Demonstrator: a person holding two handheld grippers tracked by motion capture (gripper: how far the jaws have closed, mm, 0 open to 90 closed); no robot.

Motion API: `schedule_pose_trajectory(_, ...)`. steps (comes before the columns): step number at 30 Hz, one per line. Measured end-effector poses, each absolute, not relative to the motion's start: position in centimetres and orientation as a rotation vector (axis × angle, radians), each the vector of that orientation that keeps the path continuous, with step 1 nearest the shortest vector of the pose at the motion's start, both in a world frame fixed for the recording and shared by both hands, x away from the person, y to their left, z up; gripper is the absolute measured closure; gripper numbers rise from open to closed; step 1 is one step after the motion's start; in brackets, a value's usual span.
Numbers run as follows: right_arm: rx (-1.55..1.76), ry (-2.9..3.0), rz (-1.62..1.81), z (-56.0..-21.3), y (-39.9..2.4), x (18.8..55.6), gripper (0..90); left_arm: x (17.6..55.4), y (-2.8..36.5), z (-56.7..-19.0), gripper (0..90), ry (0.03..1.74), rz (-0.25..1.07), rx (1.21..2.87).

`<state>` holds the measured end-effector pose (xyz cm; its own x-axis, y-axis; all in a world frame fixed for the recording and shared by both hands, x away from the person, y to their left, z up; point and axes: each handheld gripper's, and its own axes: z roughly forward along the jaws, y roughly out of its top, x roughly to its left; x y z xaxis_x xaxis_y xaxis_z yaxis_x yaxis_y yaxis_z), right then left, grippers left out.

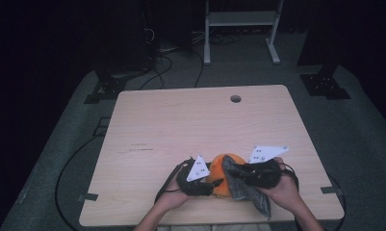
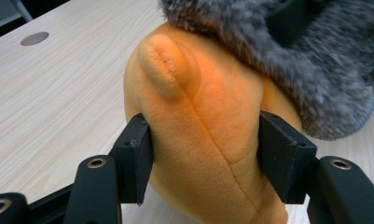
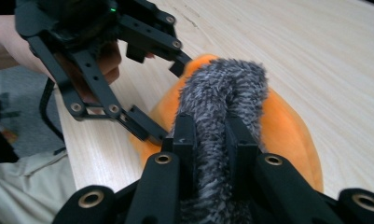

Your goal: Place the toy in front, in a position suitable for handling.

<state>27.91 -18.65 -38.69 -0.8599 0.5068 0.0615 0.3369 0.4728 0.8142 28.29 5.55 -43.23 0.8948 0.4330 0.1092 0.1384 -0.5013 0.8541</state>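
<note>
L claw (image 2: pixel 205 158) on orange plush (image 2: pixel 208 135), R claw (image 3: pixel 211 140) on grey cloth (image 3: pixel 222 102)

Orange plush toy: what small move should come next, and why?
Probably the right gripper draws the grey cloth further across the plush toy. The left gripper clamps the toy's sides, steadying it, and the cloth, pinched by the right fingers, already drapes its top.
</note>
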Motion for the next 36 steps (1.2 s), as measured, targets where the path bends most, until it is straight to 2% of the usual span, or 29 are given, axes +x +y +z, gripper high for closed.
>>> schedule_pose_trajectory(5, 0.852, 2.529, 1.327, -39.4, -21.2, 29.0, 78.2, 28.1, 5.1, -43.2, 41.0, 0.383, 0.389, 2.087)
schedule_pose_trajectory(10, 0.755, 2.513, 1.348, -37.7, -19.1, 28.1, 78.3, 27.4, 4.3, -42.9, 41.3, 0.295, 0.481, 2.159)
schedule_pose_trajectory(12, 0.728, 2.519, 1.311, -37.7, -18.4, 28.2, 78.3, 27.5, 4.6, -43.0, 40.9, 0.304, 0.464, 2.155)
schedule_pose_trajectory(15, 0.746, 2.532, 1.310, -38.3, -18.5, 28.4, 78.4, 28.2, 5.2, -43.1, 36.6, 0.357, 0.362, 2.114)
schedule_pose_trajectory(16, 0.752, 2.529, 1.313, -38.6, -18.7, 28.4, 78.4, 28.4, 5.3, -43.1, 37.9, 0.374, 0.343, 2.103)
schedule_pose_trajectory(24, 0.930, 2.522, 1.298, -40.7, -22.5, 29.4, 78.4, 29.0, 6.2, -43.5, 39.4, 0.400, 0.310, 2.097)
schedule_pose_trajectory(36, 1.009, 2.550, 1.321, -41.3, -23.5, 30.3, 78.3, 29.5, 6.5, -43.7, 38.1, 0.435, 0.300, 2.078)
